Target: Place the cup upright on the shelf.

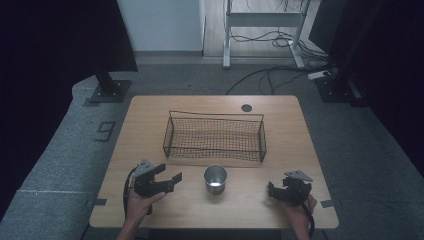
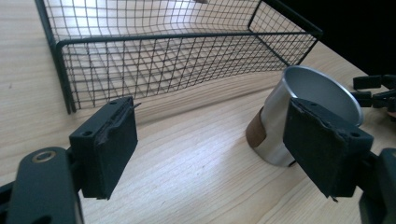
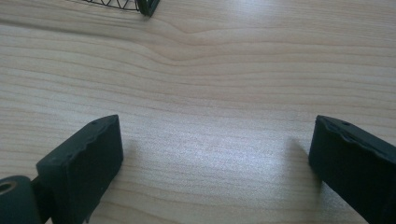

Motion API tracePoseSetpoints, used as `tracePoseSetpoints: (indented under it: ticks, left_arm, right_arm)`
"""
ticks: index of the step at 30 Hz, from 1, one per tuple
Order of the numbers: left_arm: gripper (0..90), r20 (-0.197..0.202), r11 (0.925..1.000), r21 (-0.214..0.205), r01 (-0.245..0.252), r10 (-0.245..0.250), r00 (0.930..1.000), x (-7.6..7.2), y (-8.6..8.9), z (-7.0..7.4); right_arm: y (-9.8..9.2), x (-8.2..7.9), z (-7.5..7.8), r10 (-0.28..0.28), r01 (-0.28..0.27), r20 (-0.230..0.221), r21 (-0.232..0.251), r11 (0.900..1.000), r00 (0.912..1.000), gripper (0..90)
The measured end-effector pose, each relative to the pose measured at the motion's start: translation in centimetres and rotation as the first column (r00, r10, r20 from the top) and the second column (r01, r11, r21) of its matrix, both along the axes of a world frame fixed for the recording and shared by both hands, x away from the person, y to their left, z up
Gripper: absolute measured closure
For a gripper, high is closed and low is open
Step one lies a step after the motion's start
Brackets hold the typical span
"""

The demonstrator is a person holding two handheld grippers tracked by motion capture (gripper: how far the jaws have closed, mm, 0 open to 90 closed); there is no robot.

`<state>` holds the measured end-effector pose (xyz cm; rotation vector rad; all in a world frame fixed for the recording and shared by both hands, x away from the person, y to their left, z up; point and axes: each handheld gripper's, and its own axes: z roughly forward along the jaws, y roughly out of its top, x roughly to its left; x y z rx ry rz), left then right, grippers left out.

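Your left tool (image 1: 172, 178) and right tool (image 1: 271, 190) both gape released; the metal cup (image 1: 215, 179) stands centre-frame between them, the wire basket (image 1: 214, 136) just above it.

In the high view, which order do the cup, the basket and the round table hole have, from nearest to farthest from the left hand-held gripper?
1. Cup, just to the right of the left hand-held gripper.
2. Basket, behind the cup.
3. Hole, by the far table edge.

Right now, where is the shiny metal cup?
In the high view, the metal cup stands upright on the wooden table, just in front of the wire basket, between the two hand-held grippers.
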<state>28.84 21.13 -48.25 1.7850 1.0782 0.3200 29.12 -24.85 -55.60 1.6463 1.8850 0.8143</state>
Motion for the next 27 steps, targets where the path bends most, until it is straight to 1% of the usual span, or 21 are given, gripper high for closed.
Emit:
tracePoseSetpoints:
  ticks: [1,2,3,4,5,7,12,13,18,21,27]
  left_arm:
    - [18.0,0.0,1.0,0.0,0.0,0.0,1.0,0.0,0.0,0.0]
    - [17.9,0.014,0.9998,-0.004,0.021,-0.021,0.9997,-0.1,-0.2,0.2]
    - [17.4,0.014,0.9998,-0.004,0.021,-0.021,0.9997,-0.1,-0.2,0.2]
    - [17.3,0.024,0.9991,-0.009,0.042,-0.042,0.9988,-0.2,-0.5,0.5]
    - [17.2,0.024,0.9991,-0.009,0.042,-0.042,0.9988,-0.2,-0.5,0.5]
    - [17.0,0.041,0.9979,-0.012,0.064,-0.063,0.9972,-0.2,-1.1,0.7]
    - [17.3,0.05,0.9968,-0.009,0.08,-0.079,0.9956,-0.2,-1.8,1.1]
    - [17.5,0.056,0.9964,-0.005,0.085,-0.084,0.9949,-0.2,-2.1,1.3]
    - [17.6,0.05,0.9955,0.001,0.095,-0.095,0.9942,-0.1,-2.8,1.4]
    - [17.5,0.028,0.9954,0.005,0.096,-0.096,0.995,0.2,-3.2,1.4]
    - [15.7,0.025,0.9944,0.001,0.106,-0.106,0.994,0.2,-3.7,1.6]
  right_arm:
    - [0.0,0.0,0.0,0.0,0.0,0.0,0.0,1.0,1.0,2.9]
    - [0.0,0.0,0.0,0.0,0.0,0.0,0.0,1.0,1.0,2.9]
    - [0.0,0.0,0.0,-0.001,0.001,0.0,0.0,1.0,1.0,3.0]
    - [0.0,0.0,0.0,-0.001,0.001,0.0,0.0,1.0,1.0,3.1]
    - [0.0,0.0,0.0,-0.001,0.001,0.0,0.0,1.0,1.0,3.1]
    - [0.0,0.0,0.0,-0.001,0.001,0.002,-0.001,1.0,1.0,3.3]
    - [0.0,-0.1,0.0,-0.003,0.003,0.003,-0.001,1.0,1.0,3.5]
    - [-0.1,-0.1,0.0,-0.004,0.004,0.003,0.0,1.0,1.0,3.7]
    - [-0.1,-0.1,0.0,-0.006,0.006,0.005,0.001,1.0,1.0,3.9]
    - [-0.1,-0.1,0.0,-0.008,0.008,0.003,0.001,1.0,1.0,4.0]
    - [-0.2,-0.1,0.0,-0.012,0.012,0.005,0.0,0.9999,0.9999,4.1]
